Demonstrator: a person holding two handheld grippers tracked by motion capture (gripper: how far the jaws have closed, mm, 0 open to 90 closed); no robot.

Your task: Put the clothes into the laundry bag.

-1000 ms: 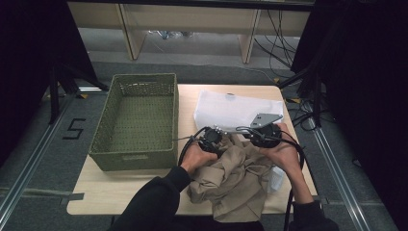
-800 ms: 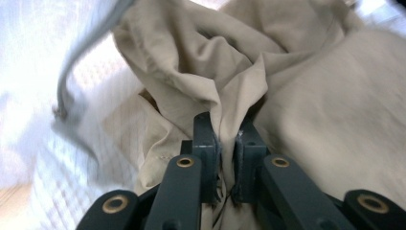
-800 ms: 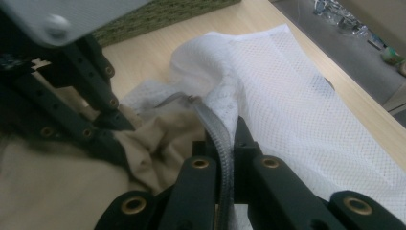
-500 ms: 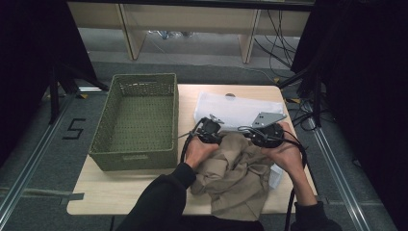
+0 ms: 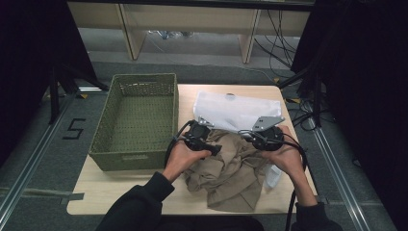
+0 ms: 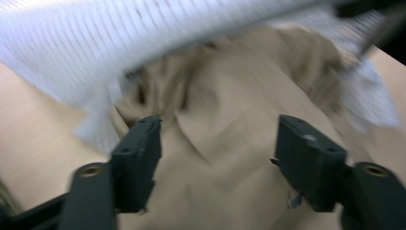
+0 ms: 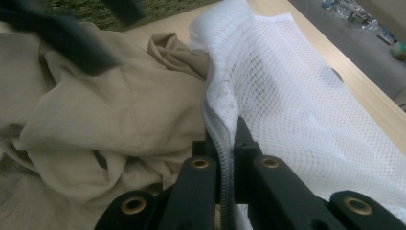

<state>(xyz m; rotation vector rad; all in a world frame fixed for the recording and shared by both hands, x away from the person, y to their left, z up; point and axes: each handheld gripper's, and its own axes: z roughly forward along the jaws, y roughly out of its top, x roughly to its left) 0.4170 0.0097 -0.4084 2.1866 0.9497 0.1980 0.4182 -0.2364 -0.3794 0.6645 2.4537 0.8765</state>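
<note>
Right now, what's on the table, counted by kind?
Beige garment: 1
White mesh bag: 1
Green woven basket: 1
Total: 3

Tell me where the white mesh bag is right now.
In the high view the white mesh bag lies at the table's far right, beside the green basket, its edge pinched by the right gripper.
</note>
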